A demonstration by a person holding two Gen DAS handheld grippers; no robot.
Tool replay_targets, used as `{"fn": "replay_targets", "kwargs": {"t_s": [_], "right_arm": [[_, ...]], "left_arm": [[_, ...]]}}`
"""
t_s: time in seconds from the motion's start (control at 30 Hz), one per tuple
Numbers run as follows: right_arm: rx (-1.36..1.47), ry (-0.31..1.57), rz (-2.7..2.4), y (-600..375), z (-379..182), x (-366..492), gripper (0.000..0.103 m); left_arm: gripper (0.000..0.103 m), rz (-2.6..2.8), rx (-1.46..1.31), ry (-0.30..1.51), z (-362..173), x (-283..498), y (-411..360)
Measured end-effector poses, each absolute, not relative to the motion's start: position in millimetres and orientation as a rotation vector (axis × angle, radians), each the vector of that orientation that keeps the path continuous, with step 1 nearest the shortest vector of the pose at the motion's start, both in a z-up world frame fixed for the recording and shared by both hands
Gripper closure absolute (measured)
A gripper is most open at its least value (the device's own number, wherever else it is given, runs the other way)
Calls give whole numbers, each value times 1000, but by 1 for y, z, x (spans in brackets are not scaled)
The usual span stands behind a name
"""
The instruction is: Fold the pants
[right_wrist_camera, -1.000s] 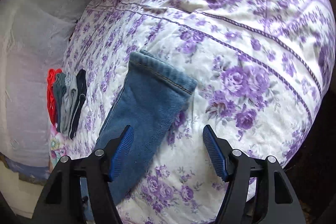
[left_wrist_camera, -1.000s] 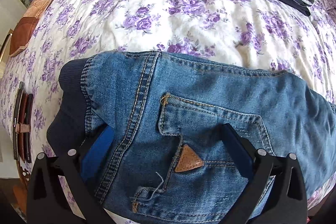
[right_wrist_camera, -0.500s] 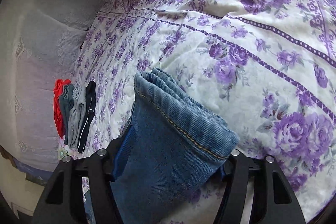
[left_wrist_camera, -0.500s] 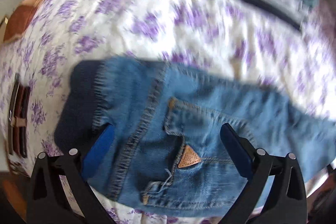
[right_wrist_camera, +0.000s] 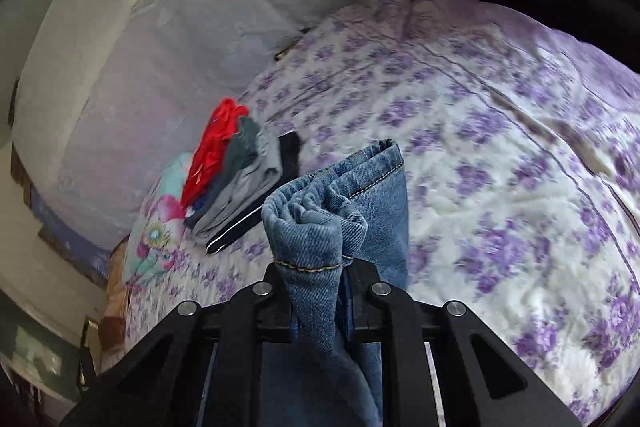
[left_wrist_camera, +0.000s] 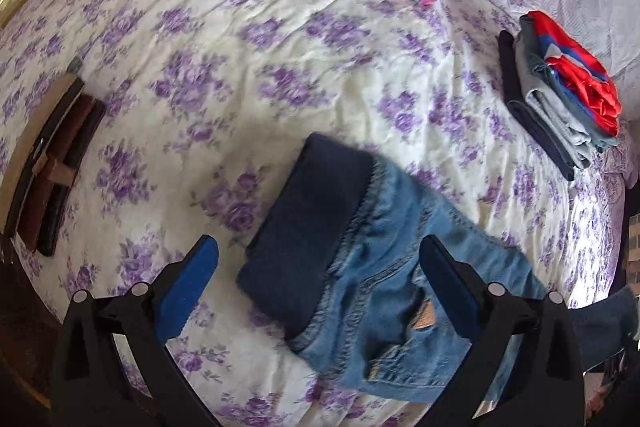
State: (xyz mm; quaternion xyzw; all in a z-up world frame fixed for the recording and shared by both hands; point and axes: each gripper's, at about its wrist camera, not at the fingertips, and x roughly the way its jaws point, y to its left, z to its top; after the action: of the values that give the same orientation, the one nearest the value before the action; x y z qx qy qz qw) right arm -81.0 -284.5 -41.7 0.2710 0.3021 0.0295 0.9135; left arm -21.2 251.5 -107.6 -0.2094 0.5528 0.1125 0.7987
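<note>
Left gripper (left_wrist_camera: pixel 316 291): black angular frame, silver screws, blue pads. Right gripper (right_wrist_camera: pixel 318 279): same black frame, silver screws.

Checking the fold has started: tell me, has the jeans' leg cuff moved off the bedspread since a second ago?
Yes. The cuff now sits bunched between the right gripper fingers, above the bedspread, which it lay flat on earlier.

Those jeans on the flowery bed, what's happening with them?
Someone is folding a pair of jeans on the bed using two hand-held claws. The right claw is closing on the bunched leg cuffs, with the denim squeezed between its jaws and lifted off the bedspread. The left claw hangs open over the waistband end, gripping nothing. A stack of folded clothes sits at the side of the bed, so this pair looks like the next one for that stack.
</note>
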Motion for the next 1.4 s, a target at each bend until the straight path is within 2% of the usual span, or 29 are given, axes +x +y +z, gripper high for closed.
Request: {"fn": "replay_targets", "kwargs": {"t_s": [0.13,0.33,0.47,0.5,0.53,0.57,0.6,0.77,0.83,0.93,1.03,1.07,1.1,1.2,1.3,1.4], "right_arm": [[214,700,248,-177,-46,-72,87],[-95,1000,509,-72,-126,-68,86],[-66,1065,559,-75,-133,-64,84],[-51,1098,586,-76,-129,-63,75],[-44,1143,623,-77,-125,-63,51],[-44,1176,642,-77,-120,-64,39],[-41,1174,651,-79,-109,-66,35],[140,955,647,-108,-48,-68,35],[47,905,510,-107,-49,-60,35],[-94,932,422,-88,-76,-48,39],[-200,1071,352,-71,-129,-33,37],[-206,1053,342,-68,-137,-33,35],[-195,1027,337,-68,-137,-35,32],[-170,1043,357,-74,-122,-36,32],[-110,961,386,-91,-97,-53,32],[-216,951,403,-99,-97,-74,31]], "left_arm": [[5,249,-491,1203,-123,-34,267],[5,244,-584,1212,-139,-45,290],[5,216,-651,1218,-148,-49,295],[5,212,-648,1216,-149,-50,295],[5,212,-642,1212,-149,-50,294],[5,212,-638,1210,-149,-50,294],[5,213,-635,1209,-149,-49,294],[4,214,-650,1205,-152,-49,295],[4,220,-652,1198,-154,-50,295],[4,225,-634,1189,-157,-50,293],[4,230,-620,1181,-160,-50,292],[4,232,-618,1179,-160,-49,292],[4,236,-614,1175,-160,-49,291],[4,237,-610,1168,-160,-51,291],[4,234,-612,1163,-160,-52,292],[4,234,-611,1155,-160,-54,292]]}}
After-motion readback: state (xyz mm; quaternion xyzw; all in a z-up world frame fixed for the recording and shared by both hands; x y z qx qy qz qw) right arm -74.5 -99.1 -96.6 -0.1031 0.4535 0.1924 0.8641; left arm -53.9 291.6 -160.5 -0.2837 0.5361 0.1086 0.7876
